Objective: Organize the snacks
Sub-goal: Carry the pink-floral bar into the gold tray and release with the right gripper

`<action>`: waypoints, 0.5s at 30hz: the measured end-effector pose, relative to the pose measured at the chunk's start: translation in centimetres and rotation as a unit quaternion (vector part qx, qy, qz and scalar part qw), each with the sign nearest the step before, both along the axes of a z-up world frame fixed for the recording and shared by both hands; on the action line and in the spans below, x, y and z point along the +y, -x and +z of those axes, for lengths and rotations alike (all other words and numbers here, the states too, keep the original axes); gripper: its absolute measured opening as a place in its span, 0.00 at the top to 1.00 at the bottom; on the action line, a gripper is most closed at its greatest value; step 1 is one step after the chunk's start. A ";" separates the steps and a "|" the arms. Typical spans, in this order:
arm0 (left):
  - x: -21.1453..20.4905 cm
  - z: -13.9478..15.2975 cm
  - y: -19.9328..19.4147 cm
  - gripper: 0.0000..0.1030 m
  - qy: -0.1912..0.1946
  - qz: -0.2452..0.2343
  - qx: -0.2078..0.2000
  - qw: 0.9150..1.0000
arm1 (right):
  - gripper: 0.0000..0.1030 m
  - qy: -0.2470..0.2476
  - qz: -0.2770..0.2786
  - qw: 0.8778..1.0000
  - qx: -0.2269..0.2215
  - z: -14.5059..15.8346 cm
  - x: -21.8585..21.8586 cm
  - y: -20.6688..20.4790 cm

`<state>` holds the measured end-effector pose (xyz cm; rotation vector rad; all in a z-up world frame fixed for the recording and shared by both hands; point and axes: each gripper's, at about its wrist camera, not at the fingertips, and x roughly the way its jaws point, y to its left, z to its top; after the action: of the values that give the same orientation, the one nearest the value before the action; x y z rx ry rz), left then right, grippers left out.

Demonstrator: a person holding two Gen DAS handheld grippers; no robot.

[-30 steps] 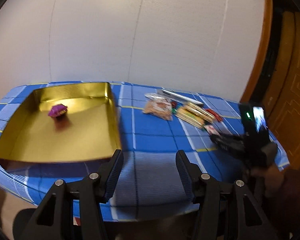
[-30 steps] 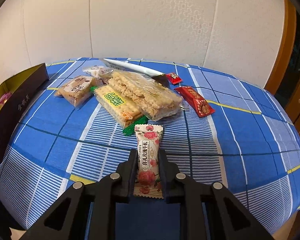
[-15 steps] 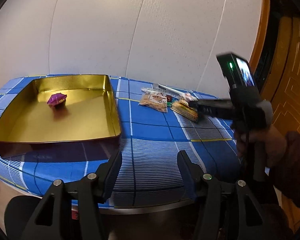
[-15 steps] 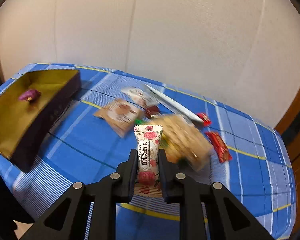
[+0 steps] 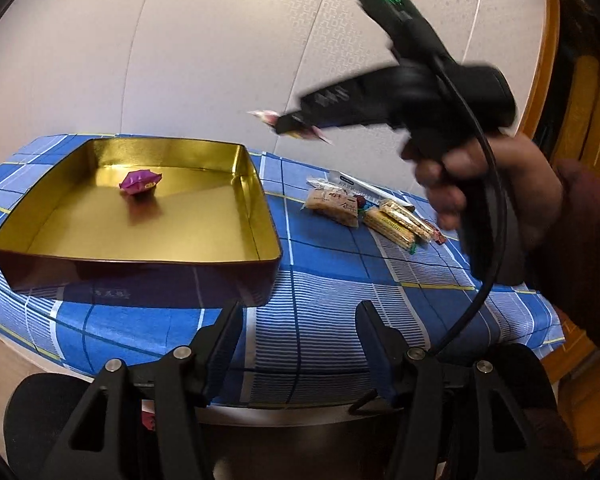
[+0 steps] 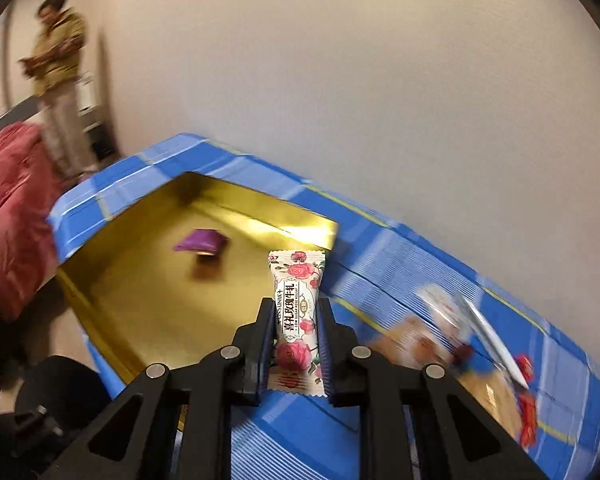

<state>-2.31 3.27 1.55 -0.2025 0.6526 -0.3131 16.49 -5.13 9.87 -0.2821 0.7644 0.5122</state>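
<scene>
My right gripper (image 6: 295,312) is shut on a rose-printed nougat packet (image 6: 298,280), held in the air above the near right corner of the gold tray (image 6: 148,304). In the left wrist view the same gripper (image 5: 278,124) hangs high over the table, right of the gold tray (image 5: 256,216), with the packet (image 5: 262,115) sticking out of its tip. A purple wrapped candy (image 5: 140,181) lies inside the tray, also seen as the purple candy (image 6: 202,241). My left gripper (image 5: 298,330) stands open over the table's front edge, with nothing between its fingers.
Several snack packets (image 5: 380,212) lie on the blue checked tablecloth (image 5: 328,292) right of the tray. A person (image 6: 58,80) stands by the far wall. A red garment (image 6: 8,208) lies left of the table. A wooden door (image 5: 588,92) is at the right.
My right gripper lifted the nougat packet off the table and carried it up and left toward the tray, rolling as it went. My left gripper drifted back and lower, staying open.
</scene>
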 end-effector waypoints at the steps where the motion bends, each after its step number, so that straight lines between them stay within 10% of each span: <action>1: 0.1 -0.1 -0.1 0.42 0.001 0.001 0.001 1.000 | 0.81 0.005 0.012 1.000 -0.001 0.0 0.9 -0.3; 15: 1.2 -0.7 -0.8 0.42 0.008 0.021 0.021 1.000 | 0.79 0.064 0.071 0.995 0.034 -3.6 8.0 -3.6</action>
<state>-1.46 4.48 0.88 -0.2385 0.6858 -0.2754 20.05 2.89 6.22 -0.4430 0.8484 0.6090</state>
